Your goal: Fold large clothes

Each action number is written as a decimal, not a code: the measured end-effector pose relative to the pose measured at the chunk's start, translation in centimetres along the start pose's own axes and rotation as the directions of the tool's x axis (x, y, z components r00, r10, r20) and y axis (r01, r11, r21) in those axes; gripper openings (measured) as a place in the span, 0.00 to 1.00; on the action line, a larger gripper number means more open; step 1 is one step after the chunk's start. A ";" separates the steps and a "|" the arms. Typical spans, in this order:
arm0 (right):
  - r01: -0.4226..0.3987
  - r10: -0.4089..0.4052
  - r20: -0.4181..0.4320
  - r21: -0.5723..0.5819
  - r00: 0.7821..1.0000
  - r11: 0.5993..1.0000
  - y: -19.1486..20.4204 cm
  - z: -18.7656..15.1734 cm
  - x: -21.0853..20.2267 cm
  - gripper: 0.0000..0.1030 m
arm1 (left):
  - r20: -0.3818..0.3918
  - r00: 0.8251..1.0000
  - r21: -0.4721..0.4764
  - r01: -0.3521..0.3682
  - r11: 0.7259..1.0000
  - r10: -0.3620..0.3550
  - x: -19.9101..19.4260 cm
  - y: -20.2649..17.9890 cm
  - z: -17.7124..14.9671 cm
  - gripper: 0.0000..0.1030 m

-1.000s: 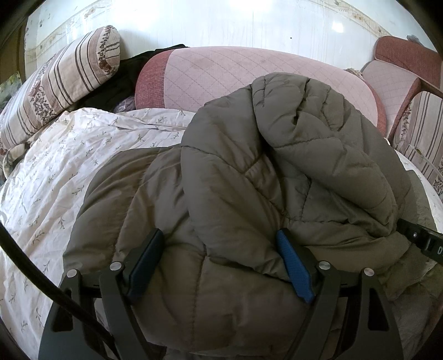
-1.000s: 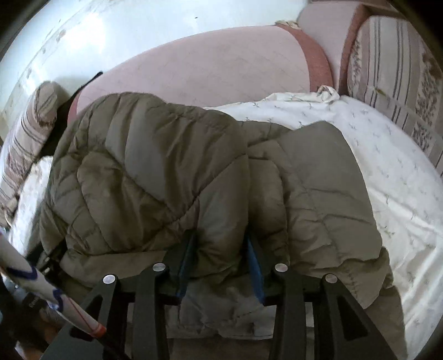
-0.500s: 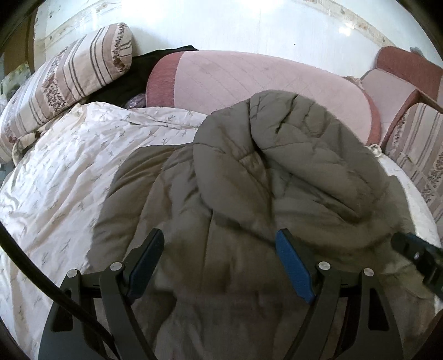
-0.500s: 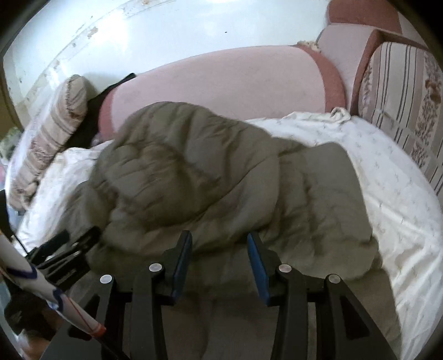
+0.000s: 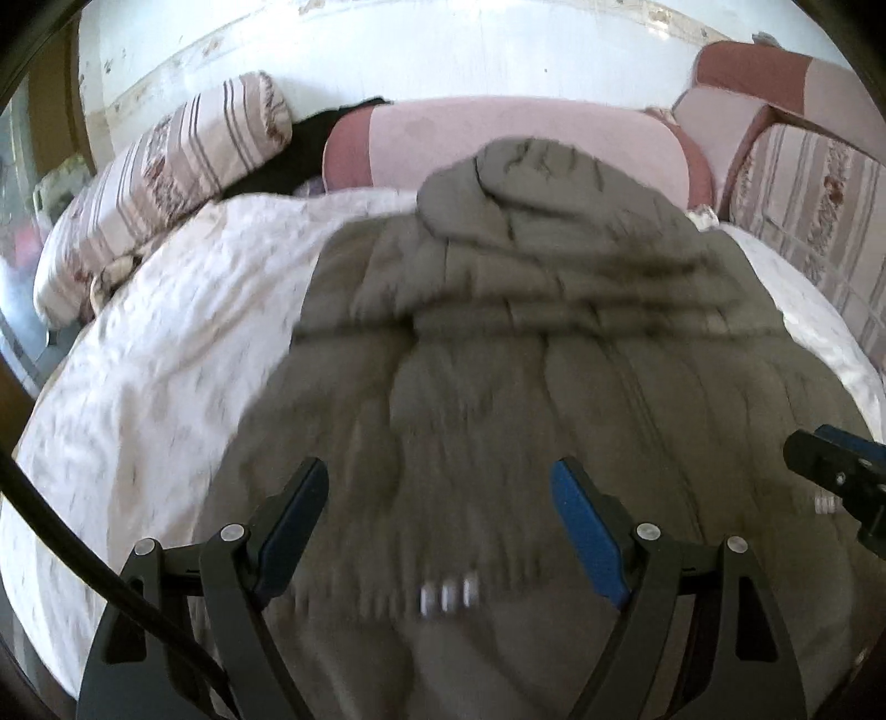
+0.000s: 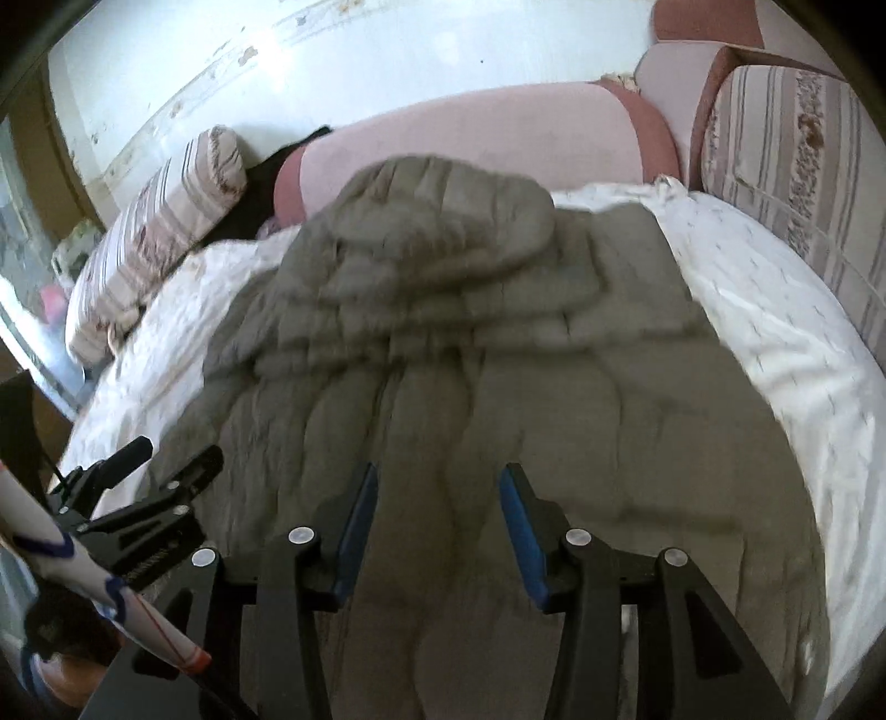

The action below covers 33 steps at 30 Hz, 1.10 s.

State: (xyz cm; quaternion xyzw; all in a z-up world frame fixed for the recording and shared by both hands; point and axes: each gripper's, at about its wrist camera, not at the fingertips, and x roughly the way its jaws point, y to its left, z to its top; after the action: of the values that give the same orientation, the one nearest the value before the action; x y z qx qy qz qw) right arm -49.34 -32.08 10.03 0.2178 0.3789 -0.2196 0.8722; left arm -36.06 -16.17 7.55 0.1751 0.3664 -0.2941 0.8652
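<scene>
While the olive-grey quilted jacket (image 5: 554,343) lies spread over the white floral bedsheet (image 5: 166,354), both claws hang above its near end with nothing between their blue pads. The left claw (image 5: 437,526) stands wide and released, its pads well apart over blurred padded fabric; a short row of pale snaps shows just below the gap, though the blur makes it hard to say more. The right claw (image 6: 437,531) is narrower, its jaws opening, and they grip nothing: the jacket's surface shows between the pads but is not pinched by them.

The jacket's far part is bunched into a rounded hump (image 6: 443,221), folded back on the flatter body, close against the long pink bolster (image 5: 526,133) that runs along the white wall (image 5: 387,50). A striped floral pillow (image 5: 160,183) leans at the left end of the bed, with a dark garment (image 5: 310,144) wedged between it and the bolster. More striped cushions (image 6: 786,166) stand at the right.

In the right wrist view the left claw shows at the lower left edge, beside a white rod with blue and red marks (image 6: 111,598).
</scene>
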 end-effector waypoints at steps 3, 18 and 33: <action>0.025 -0.025 -0.009 -0.014 1.000 1.000 0.2 -2.5 -1.1 0.49 | -0.034 0.999 0.003 -0.021 1.000 0.021 -1.2 0.2 -3.1 0.80; 0.138 -0.143 -0.072 -0.063 0.987 0.988 0.2 -10.1 -1.8 0.62 | -0.082 0.993 -0.013 -0.087 0.996 0.086 -1.3 1.6 -8.3 0.90; 0.131 -0.129 0.021 -0.146 0.991 0.981 -0.1 -11.9 -1.9 0.69 | 0.016 0.991 -0.029 -0.132 0.991 0.132 -1.4 1.3 -9.4 0.95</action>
State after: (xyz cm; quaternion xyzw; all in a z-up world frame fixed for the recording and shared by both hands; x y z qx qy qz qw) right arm -57.30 -25.26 4.10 0.1267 0.4025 -0.2487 0.8718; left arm -40.98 -9.81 2.37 0.1841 0.3504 -0.2325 0.8884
